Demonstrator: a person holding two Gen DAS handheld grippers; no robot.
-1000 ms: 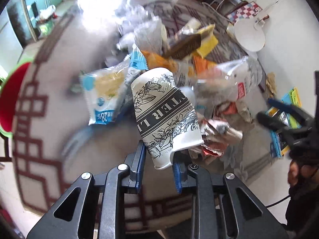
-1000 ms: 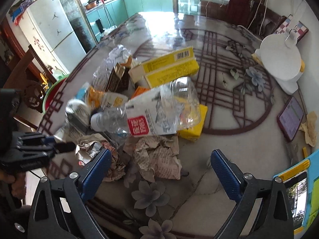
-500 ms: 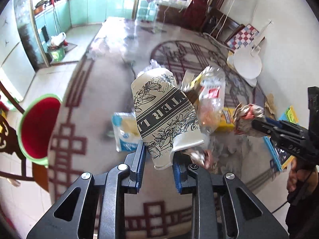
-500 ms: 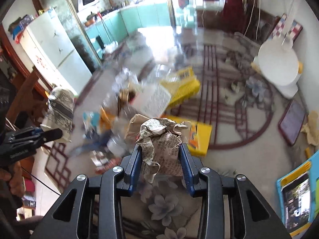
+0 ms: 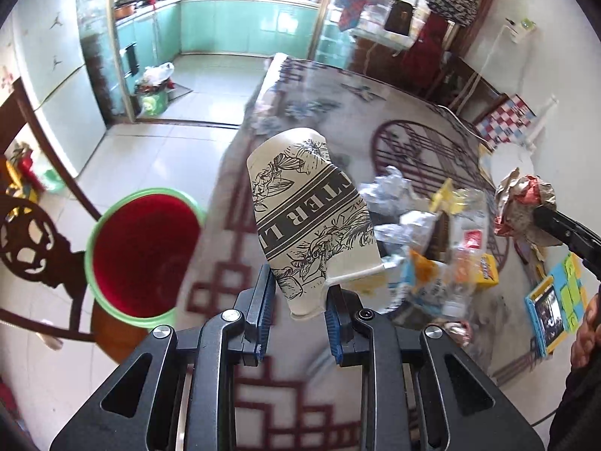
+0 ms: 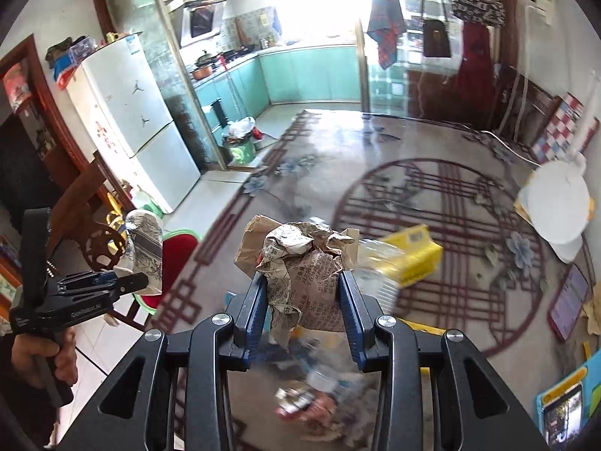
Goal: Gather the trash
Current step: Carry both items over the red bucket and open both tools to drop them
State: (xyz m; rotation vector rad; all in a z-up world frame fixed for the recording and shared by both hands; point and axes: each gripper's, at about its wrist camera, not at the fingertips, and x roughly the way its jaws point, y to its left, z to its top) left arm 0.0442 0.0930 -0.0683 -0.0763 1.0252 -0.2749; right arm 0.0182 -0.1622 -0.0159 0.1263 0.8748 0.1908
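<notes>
My left gripper [image 5: 298,300] is shut on a crushed paper cup [image 5: 311,221] with black floral print, held above the table's left edge. It also shows at the left of the right wrist view [image 6: 144,248]. My right gripper [image 6: 304,300] is shut on a crumpled newspaper ball [image 6: 304,267], lifted above the table; the ball also shows at the right of the left wrist view [image 5: 522,206]. A red bin with a green rim [image 5: 142,251] stands on a chair left of the table. A pile of wrappers, a plastic bottle and yellow boxes [image 5: 443,263] lies on the table.
The patterned glass-topped table [image 6: 432,195] carries a white round stand [image 6: 556,206], a phone [image 6: 567,300] and a blue tablet [image 5: 552,308] on its right side. A wooden chair [image 5: 33,233] holds the bin. A fridge [image 6: 131,120] and kitchen floor lie beyond.
My right gripper closed on the newspaper ball and lifted it off the table. Both grippers rose and swung left, bringing the red bin into view beside the cup.
</notes>
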